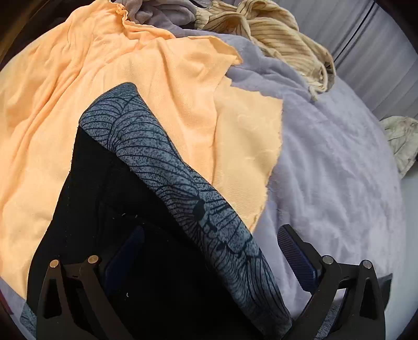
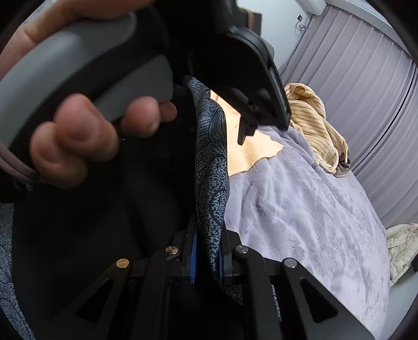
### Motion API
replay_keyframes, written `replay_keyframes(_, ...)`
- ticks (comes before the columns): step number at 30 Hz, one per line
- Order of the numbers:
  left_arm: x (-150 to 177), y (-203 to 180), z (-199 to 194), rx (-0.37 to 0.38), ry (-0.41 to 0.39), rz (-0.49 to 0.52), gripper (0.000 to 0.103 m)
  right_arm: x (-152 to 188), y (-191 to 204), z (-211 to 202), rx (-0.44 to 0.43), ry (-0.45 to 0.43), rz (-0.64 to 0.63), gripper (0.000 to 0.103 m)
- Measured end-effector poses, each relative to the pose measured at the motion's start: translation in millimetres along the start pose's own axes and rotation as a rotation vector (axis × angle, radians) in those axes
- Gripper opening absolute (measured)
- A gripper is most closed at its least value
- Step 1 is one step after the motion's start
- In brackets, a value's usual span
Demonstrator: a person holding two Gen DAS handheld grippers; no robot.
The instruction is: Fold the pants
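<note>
On a bed spread with a lavender plush blanket [image 1: 339, 183], a pair of pants [image 1: 162, 167], black with a grey-blue leaf-veined panel, lies across the near left of the scene, partly over an orange garment [image 1: 104, 91] that covers the blanket's left side. The left hand-held gripper [image 1: 209, 251] stands wide over the pants, its left finger on the black cloth and its right finger [image 1: 295, 251] beyond the patterned band, above bare blanket; nothing is pinched between them. A person's hand [image 2: 86, 136] wraps the grey handle of that tool, seen close and blurred from the right wrist view. Just to the right of it, the right hand-held gripper [image 2: 207, 259] is drawn narrow, its blue pads clamped on the patterned edge of the pants, which rises as a taut strip from the jaws. Further right, at the far edge of the bed, a cream striped garment [image 2: 313, 125] sits bunched in a heap beside a grey one [image 1: 162, 10]. At the far right, off the blanket's edge, lies a crumpled pale cloth [image 2: 399, 245], with grey pleated curtains [image 2: 365, 78] behind.
</note>
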State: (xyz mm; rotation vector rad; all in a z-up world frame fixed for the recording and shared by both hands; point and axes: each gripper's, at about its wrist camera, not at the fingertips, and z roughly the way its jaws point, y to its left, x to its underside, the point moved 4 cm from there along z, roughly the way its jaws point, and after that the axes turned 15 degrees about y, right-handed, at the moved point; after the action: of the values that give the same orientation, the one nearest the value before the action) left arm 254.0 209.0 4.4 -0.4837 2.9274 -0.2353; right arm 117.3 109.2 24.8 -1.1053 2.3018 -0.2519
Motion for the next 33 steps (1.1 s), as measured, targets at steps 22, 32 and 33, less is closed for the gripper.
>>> replay_keyframes(22, 194.3, 130.6, -58.5, 0.195, -0.12, -0.1, 0.021, 40.9, 88.5, -100.7, -0.002, -0.103, -0.047, 0.013)
replay_keyframes(32, 237.8, 177.2, -48.3, 0.252, -0.141, -0.046, 0.048, 65.4, 148.1, -74.7, 0.019, -0.015, -0.012, 0.013)
replay_keyframes(33, 243.0, 180.3, -53.7, 0.261, -0.144, -0.04, 0.048, 65.8, 149.3, -74.1, 0.025, -0.014, -0.004, 0.013)
